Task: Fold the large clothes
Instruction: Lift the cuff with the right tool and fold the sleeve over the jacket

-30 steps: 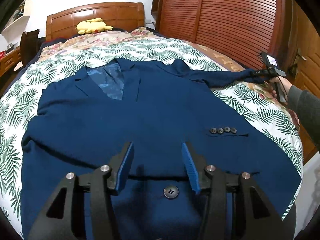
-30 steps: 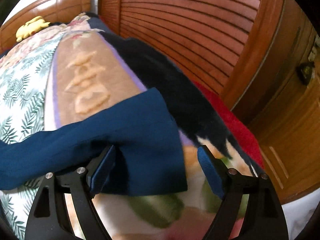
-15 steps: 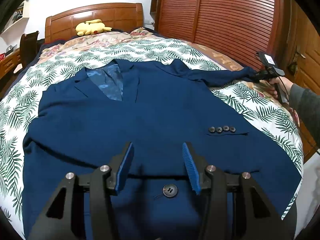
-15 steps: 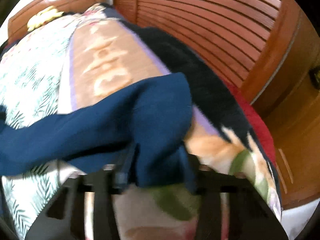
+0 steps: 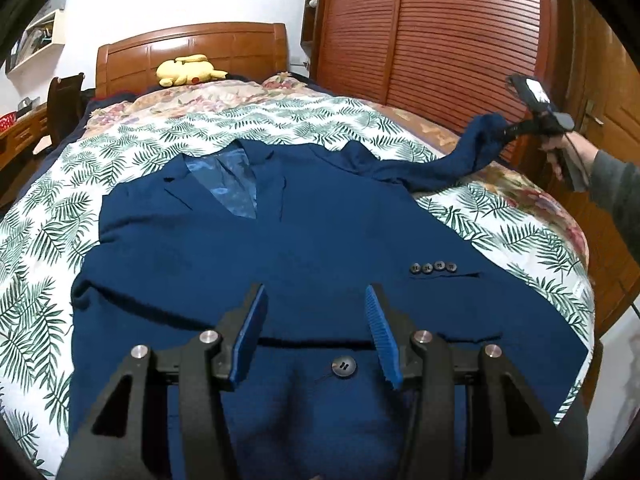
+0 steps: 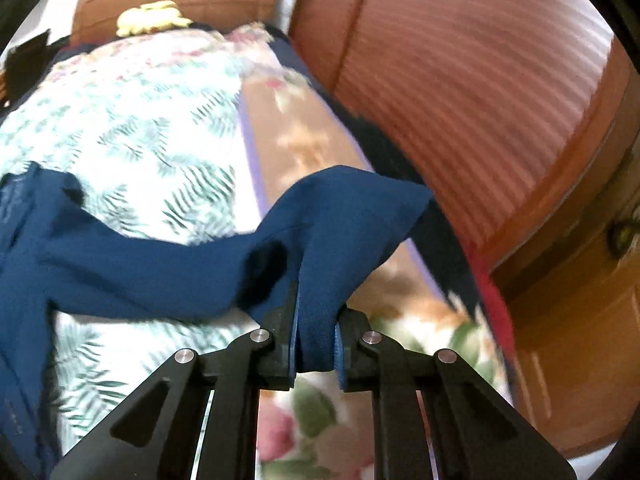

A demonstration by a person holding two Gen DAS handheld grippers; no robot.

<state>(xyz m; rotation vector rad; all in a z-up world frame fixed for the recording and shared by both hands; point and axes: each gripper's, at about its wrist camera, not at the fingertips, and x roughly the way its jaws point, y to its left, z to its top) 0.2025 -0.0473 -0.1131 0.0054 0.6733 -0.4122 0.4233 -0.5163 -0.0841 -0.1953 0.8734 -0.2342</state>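
**Sleeve pinched and lifted off the bed**

My right gripper has just been closing, and its pads now press on the cuff end of the jacket's sleeve, with the cloth bunched between them. Seen from my left wrist, that sleeve hangs in the air, stretched from the jacket's shoulder to the right gripper at the bed's edge near the wardrobe.

The jacket lies face up across the leaf-print cover of the bed, collar toward the headboard. Its other sleeve is folded across the front, cuff buttons showing.

My left gripper hovers over the lower front with its jaws about half apart and nothing between them, a front button in view below the gap.
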